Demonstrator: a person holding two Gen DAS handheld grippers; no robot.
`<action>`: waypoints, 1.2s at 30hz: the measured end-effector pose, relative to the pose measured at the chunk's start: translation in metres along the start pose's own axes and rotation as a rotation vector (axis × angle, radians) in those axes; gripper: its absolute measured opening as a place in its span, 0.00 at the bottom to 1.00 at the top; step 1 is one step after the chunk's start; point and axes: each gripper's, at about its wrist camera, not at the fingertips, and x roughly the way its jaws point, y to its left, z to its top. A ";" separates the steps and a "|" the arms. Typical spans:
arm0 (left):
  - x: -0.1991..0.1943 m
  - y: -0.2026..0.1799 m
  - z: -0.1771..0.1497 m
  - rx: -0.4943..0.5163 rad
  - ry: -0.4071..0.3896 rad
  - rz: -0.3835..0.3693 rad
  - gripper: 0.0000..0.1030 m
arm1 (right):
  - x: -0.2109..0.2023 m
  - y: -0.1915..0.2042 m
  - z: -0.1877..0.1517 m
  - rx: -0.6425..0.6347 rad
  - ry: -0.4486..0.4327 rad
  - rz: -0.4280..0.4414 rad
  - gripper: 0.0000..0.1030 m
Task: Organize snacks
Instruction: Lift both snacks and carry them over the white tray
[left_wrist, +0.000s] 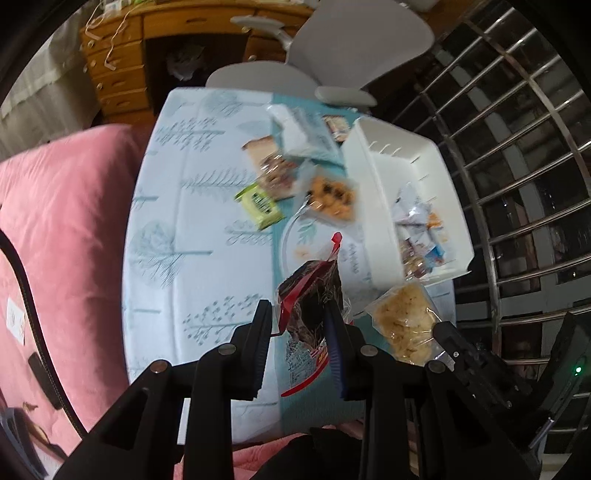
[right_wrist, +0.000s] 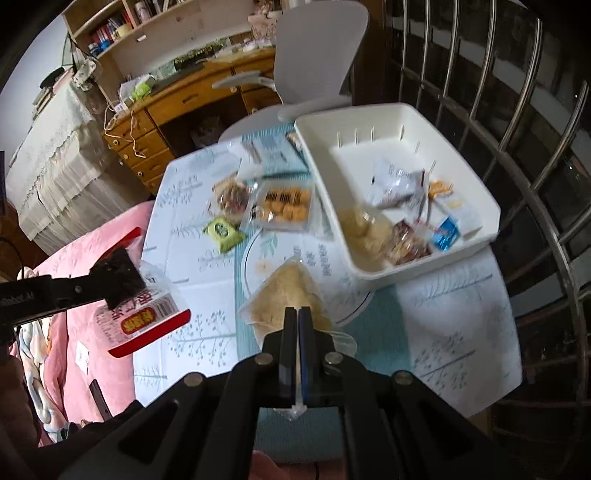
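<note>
My left gripper (left_wrist: 300, 314) is shut on a dark red-trimmed snack bag (left_wrist: 314, 310), held above the table; the same bag shows at the left of the right wrist view (right_wrist: 140, 314). My right gripper (right_wrist: 298, 314) is shut on a clear bag of pale yellow snacks (right_wrist: 291, 291), also seen in the left wrist view (left_wrist: 404, 325). A white bin (right_wrist: 476, 192) stands at the table's right and holds several small packets (right_wrist: 402, 192). A green packet (right_wrist: 223, 232), an orange biscuit pack (right_wrist: 286, 205) and a brownish snack pack (right_wrist: 232, 195) lie on the tablecloth.
The table has a pale blue tree-print cloth (right_wrist: 454, 332). A grey chair (right_wrist: 314, 66) stands behind it, a metal window grille (right_wrist: 535, 110) to the right, a pink bedcover (left_wrist: 62, 229) to the left and a wooden desk (right_wrist: 177, 107) at the back.
</note>
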 end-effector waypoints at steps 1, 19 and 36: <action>0.000 -0.007 0.002 0.005 -0.010 -0.008 0.26 | -0.003 -0.005 0.005 -0.005 -0.008 0.004 0.01; 0.032 -0.149 0.025 -0.011 -0.177 -0.095 0.26 | -0.012 -0.114 0.087 -0.158 -0.041 0.046 0.01; 0.091 -0.215 0.046 -0.018 -0.145 -0.029 0.35 | 0.035 -0.190 0.130 -0.147 0.033 0.061 0.02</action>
